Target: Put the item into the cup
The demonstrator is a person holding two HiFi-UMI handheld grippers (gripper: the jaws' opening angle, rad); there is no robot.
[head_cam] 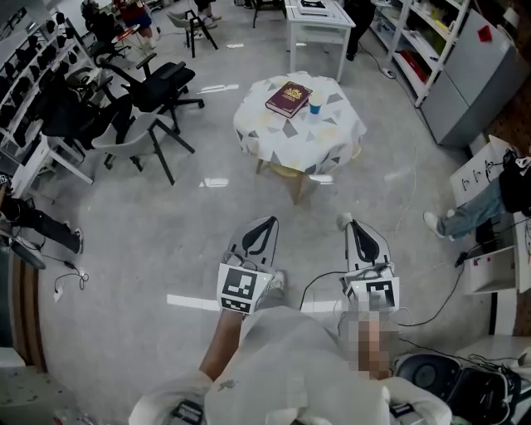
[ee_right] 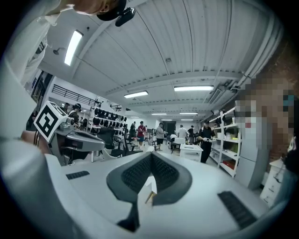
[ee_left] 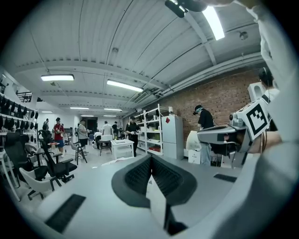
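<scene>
jaws of left gripper point(ee_left: 150, 158): pads pressed together at the tips, nothing held between them. jaws of right gripper point(ee_right: 152, 155): likewise closed tip to tip, empty. both grippers held side by side low in the head view, tips pointing forward over bare grey floor point(head_cam: 166, 216), marker cubes at the rear, near the person's body.

containers:
- cup point(head_cam: 315, 104): one, pale with a bluish band, standing on the round table point(head_cam: 332, 141), well ahead of both grippers. appears upright, long axis vertical, mouth facing up. contents too small to tell from here.
- item meant for the cup: not made out at this range.

on the same table:
- patterned cloth point(head_cam: 274, 133), white with grey triangles, draped over the edge all round.
- book point(head_cam: 288, 98), dark red, lying flat, just left of the cup and touching or nearly touching it; cannot tell which. long axis running from near-left to far-right in the head view.

surroundings:
- black office chairs point(head_cam: 158, 87), left of the table, well apart from it.
- white desk point(head_cam: 319, 25), beyond the table.
- shelving point(head_cam: 419, 50) and grey cabinet point(head_cam: 477, 70), far right.
- a person's leg and shoe point(head_cam: 456, 217), at the right edge.
- black cable point(head_cam: 431, 307), trailing across the floor beside the right gripper.
</scene>
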